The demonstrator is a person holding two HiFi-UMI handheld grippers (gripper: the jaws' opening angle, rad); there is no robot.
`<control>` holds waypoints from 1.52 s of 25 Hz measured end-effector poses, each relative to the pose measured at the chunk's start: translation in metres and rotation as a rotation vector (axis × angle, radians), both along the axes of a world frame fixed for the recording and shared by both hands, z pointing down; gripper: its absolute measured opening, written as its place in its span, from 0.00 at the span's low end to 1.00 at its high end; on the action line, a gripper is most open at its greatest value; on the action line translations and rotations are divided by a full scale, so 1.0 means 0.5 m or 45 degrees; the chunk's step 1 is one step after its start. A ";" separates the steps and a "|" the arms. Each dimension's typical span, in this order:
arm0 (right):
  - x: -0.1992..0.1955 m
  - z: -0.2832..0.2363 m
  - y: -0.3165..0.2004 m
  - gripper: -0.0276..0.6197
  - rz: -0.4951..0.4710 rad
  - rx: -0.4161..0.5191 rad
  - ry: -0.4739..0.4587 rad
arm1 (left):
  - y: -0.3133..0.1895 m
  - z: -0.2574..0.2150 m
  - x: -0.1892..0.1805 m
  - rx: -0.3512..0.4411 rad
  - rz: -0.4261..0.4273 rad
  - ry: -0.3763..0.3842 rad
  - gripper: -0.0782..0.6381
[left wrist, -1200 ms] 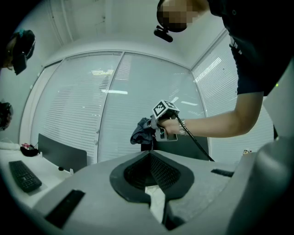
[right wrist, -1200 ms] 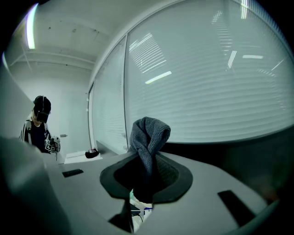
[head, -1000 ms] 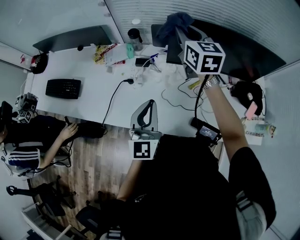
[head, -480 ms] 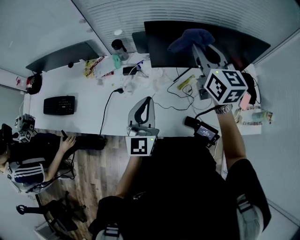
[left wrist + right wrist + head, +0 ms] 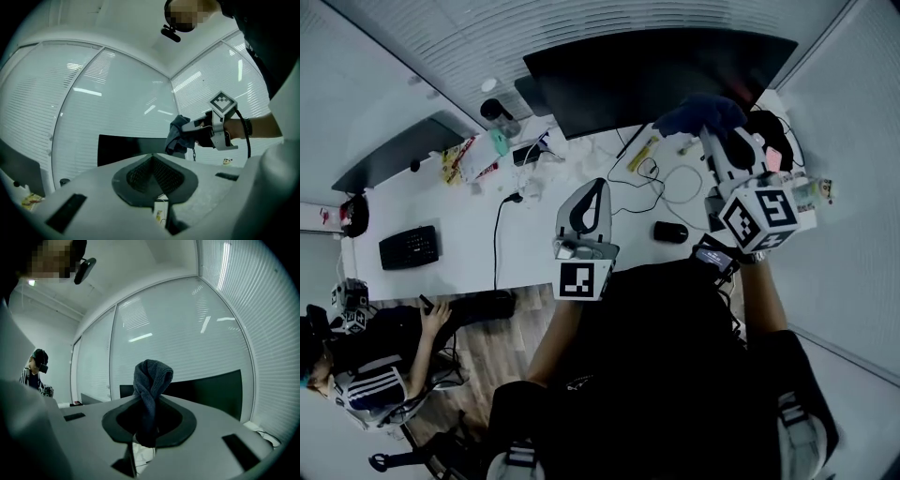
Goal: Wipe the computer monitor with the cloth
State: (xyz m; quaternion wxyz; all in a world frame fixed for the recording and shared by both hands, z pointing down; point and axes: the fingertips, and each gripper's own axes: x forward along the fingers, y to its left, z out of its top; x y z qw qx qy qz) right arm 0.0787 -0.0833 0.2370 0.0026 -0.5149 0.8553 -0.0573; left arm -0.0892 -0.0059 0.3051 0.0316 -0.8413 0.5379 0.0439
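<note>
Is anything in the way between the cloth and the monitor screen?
Nothing visible does: the cloth, pinched in the right claw, is held up facing the dark monitor, with no object between them.

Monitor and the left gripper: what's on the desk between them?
In the head view, just white desk and a thin black cable lie between the left gripper and the monitor.

cloth (image 5: 151,380) soft, napped fabric; monitor (image 5: 656,80) screen dark, smooth; desk (image 5: 459,234) smooth white; floor (image 5: 478,364) wood planks.
</note>
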 end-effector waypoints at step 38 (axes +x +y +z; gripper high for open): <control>-0.012 0.125 0.116 0.13 -0.062 -0.064 0.056 | 0.023 0.051 0.023 -0.062 -0.033 -0.008 0.12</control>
